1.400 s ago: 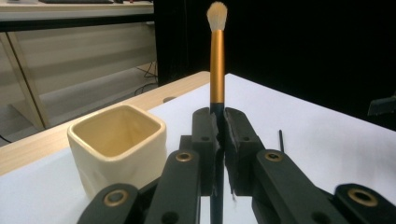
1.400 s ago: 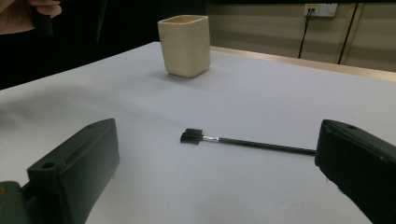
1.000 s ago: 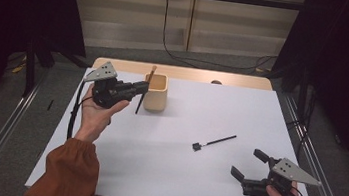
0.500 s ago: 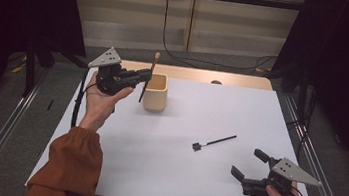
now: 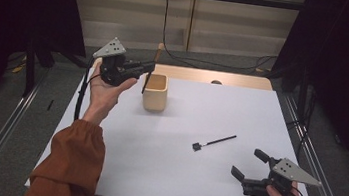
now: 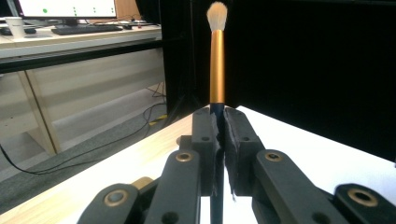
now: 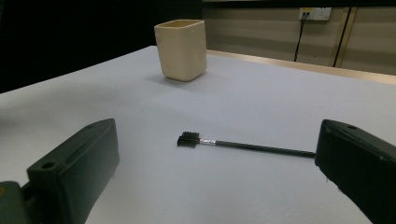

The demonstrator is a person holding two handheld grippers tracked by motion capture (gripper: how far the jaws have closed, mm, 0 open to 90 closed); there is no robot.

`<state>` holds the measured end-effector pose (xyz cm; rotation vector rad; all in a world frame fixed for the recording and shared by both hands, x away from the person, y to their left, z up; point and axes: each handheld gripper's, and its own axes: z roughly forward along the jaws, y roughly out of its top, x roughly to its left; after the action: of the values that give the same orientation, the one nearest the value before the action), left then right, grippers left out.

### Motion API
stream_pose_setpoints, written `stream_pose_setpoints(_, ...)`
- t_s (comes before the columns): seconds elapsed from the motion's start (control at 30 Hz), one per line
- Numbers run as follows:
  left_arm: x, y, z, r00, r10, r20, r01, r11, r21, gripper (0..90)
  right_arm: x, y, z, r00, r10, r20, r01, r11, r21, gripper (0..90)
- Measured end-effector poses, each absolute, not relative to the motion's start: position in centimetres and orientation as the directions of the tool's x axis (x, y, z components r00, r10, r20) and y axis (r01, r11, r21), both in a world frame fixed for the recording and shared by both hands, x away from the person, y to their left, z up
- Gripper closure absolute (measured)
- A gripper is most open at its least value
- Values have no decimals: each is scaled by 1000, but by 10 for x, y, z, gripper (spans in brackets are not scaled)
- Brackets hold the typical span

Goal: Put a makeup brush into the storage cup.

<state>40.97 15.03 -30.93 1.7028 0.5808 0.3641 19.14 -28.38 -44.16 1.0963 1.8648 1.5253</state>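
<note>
My left gripper point(image 5: 150, 67) is raised just left of the cream cup point(image 5: 155, 92) and shut on a makeup brush point(image 5: 152, 67) with a gold ferrule. In the left gripper view the brush point(image 6: 216, 60) stands upright between the closed jaws, its pale bristles on top. A small black-handled brush point(image 5: 213, 142) lies flat on the white table, right of centre. My right gripper point(image 5: 250, 163) rests near the front right corner, open and holding nothing. In the right gripper view the small brush point(image 7: 243, 145) lies ahead between the spread jaws, with the cup point(image 7: 181, 48) farther back.
The white table top point(image 5: 260, 118) has a wooden strip point(image 5: 235, 80) along its far edge. Metal rails run along both sides of the table. Cables lie on the floor beyond it.
My left hand has lifted the gold brush up and away from me, and now holds it higher beside the cup. The right gripper and the small brush have stayed put.
</note>
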Motion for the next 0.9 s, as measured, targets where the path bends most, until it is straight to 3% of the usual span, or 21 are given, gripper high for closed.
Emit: stream_pose_setpoints(0.9, 457, 131, -312, 798, 596, -86, 192, -117, 974, 837, 191, -283, -442, -561, 819, 123, 278, 46, 960, 0)
